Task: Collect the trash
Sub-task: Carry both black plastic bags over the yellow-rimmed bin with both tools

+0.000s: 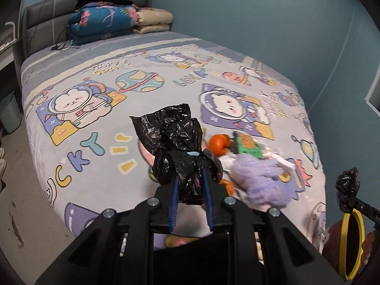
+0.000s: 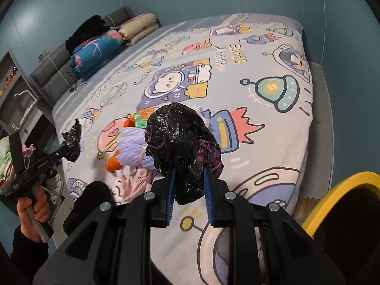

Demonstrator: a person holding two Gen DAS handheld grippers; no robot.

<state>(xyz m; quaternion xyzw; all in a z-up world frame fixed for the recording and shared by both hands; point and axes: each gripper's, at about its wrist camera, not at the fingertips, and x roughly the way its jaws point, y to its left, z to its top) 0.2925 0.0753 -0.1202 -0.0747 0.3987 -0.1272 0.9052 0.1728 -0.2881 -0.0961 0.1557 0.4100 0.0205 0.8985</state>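
Gripping black bag (image 1: pixel 177 147) edges, both tools hang above bed (image 1: pixel 95 123).

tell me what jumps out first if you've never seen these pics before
Black plastic bag material is pinched in both grippers: the left gripper grips one bunched part, the right gripper another, both held above the bed. Beneath them spreads the cartoon space-print bedsheet, with a small heap of litter mid-bed: a purple fluffy item, an orange piece and a green wrapper. A yellow-rimmed bin sits at the near right.
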